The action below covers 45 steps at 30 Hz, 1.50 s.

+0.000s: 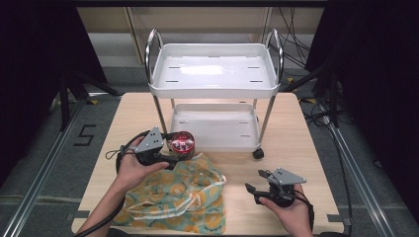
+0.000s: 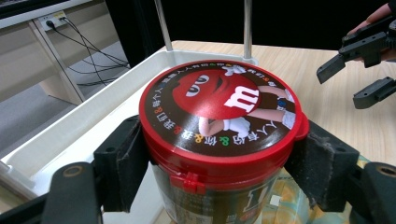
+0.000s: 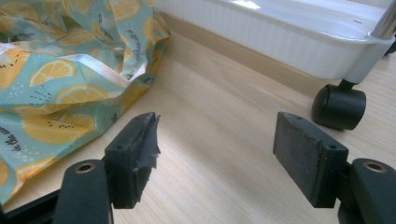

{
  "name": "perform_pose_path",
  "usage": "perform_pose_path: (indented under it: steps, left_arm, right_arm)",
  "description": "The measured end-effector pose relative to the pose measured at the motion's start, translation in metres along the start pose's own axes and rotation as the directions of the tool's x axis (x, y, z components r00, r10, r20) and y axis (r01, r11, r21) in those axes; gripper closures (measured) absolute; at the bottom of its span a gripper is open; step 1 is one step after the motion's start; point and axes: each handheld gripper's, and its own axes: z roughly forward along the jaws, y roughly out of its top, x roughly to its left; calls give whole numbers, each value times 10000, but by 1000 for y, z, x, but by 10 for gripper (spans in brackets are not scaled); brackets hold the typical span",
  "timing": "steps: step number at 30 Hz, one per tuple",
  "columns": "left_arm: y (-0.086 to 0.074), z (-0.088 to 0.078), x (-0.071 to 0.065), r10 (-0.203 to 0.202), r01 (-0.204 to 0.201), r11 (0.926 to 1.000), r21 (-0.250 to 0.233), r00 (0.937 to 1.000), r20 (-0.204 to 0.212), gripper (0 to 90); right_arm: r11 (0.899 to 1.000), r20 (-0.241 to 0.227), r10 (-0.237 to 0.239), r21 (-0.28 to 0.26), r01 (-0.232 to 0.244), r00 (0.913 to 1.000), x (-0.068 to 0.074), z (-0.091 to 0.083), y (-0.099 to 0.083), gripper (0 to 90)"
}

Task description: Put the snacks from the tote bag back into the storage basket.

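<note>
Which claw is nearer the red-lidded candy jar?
Left. The left claw is shut on the candy jar, pads at both sides. The right claw hangs open over the table, off to the jar's right.

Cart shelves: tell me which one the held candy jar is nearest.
The lower shelf. The left tool holds the candy jar beside its front-left corner; the upper shelf sits higher, behind.

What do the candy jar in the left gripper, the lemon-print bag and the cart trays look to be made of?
Candy jar: likely plastic, with a glossy red snap lid, a moulded clasp and a printed label.
Lemon-print bag: soft woven-looking fabric, matte; it crumples and folds, with a white stitched edge.
Cart trays: white plastic by the look, smooth with a sheen and ribbed sides, on shiny metal posts.
</note>
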Motion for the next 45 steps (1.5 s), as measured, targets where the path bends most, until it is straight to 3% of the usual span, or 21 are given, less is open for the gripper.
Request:
perform_pose_path:
  steps: [15, 17, 18, 19, 21, 25, 26, 31, 32, 45]
  left_arm:
    - [1, 4, 3, 12, -12, 10000, -37, 10000, -65, 254]
    - [0, 6, 3, -61, 60, 9999, -128, 10000, -71, 254]
    - [0, 6, 1, -361, 360, 9992, -144, 9993, -83, 254]
    - [0, 6, 1, -368, 366, 9993, -78, 9992, -162, 254]
    - [1, 6, 3, 2, -3, 10000, -55, 10000, -90, 254]
    - [1, 7, 4, -17, 16, 10000, -62, 9999, -118, 254]
    - [0, 7, 2, -396, 394, 9992, -57, 9990, -190, 254]
    - [0, 9, 2, -416, 415, 9991, -36, 9990, -187, 254]
    - [0, 9, 2, -407, 406, 9992, -31, 9990, -185, 254]
    - [1, 13, 5, -349, 349, 9994, -7, 9990, -268, 254]
  right_arm:
    - [9999, 40, -102, -40, 102, 9999, -1, 0, 0, 315]
    - [10000, 16, 57, 55, -57, 10000, 1, -1, 0, 315]
    - [10000, 29, -18, 12, 18, 10000, 0, 0, 0, 315]
    - [9998, 52, -170, -77, 171, 9998, -1, 0, 0, 315]
    - [9998, 59, -159, -83, 160, 9999, -1, 0, 0, 314]
    - [10000, 35, 21, 15, -22, 10000, 0, 0, 0, 315]
    - [9999, 26, 85, 55, -85, 10000, 1, -1, 0, 314]
    - [10000, 37, 11, 5, -11, 10000, 0, 0, 0, 314]
    - [9998, 72, -185, -110, 186, 9998, -1, 0, 1, 314]
    - [10000, -51, -37, 3, 37, 10000, 0, 1, 0, 314]
